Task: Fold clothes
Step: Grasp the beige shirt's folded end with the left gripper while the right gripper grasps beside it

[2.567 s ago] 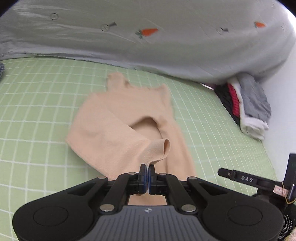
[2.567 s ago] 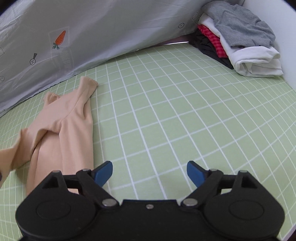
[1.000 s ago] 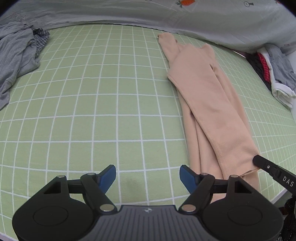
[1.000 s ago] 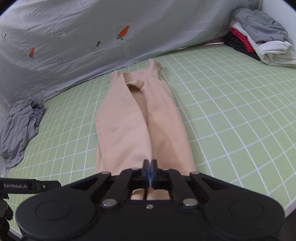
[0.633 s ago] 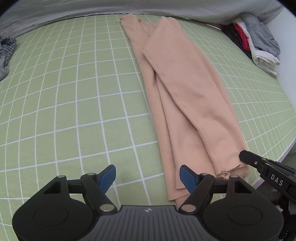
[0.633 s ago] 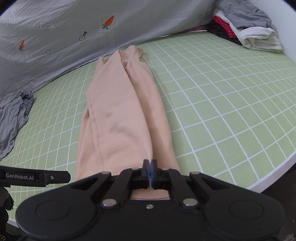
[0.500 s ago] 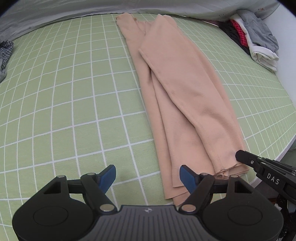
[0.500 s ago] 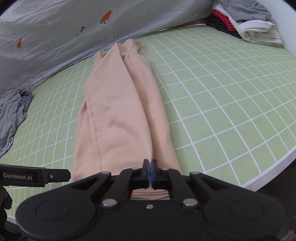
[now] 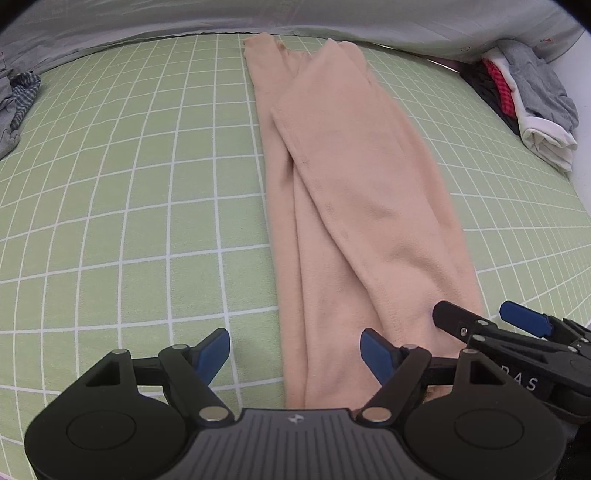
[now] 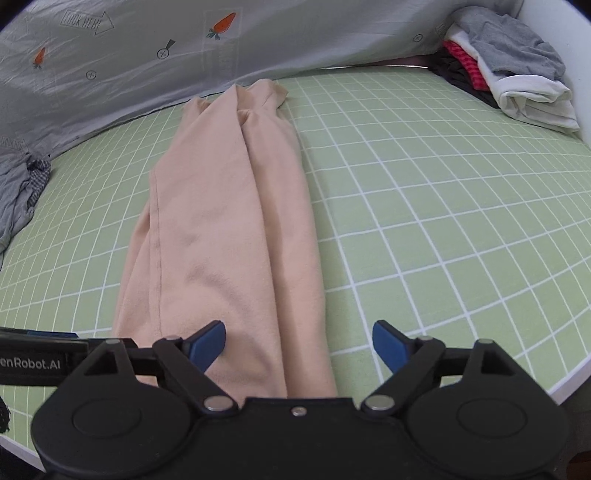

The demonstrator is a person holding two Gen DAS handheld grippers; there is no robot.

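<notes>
Since a second ago our right gripper (image 10: 298, 341) has let go of the peach garment (image 10: 229, 236) and its jaws are opening, the cloth's near end lying loose between the pads, while our left gripper (image 9: 295, 352) has slid toward the garment's left edge, jaws wide and holding nothing. We see the garment folded lengthwise into a long strip on the green checked mat (image 10: 424, 206), running away from both grippers, its nearest hem hidden under their bodies.

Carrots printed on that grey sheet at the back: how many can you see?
2: one near the top middle, one smaller at the far left, both in the right wrist view. More may lie outside the frame.
</notes>
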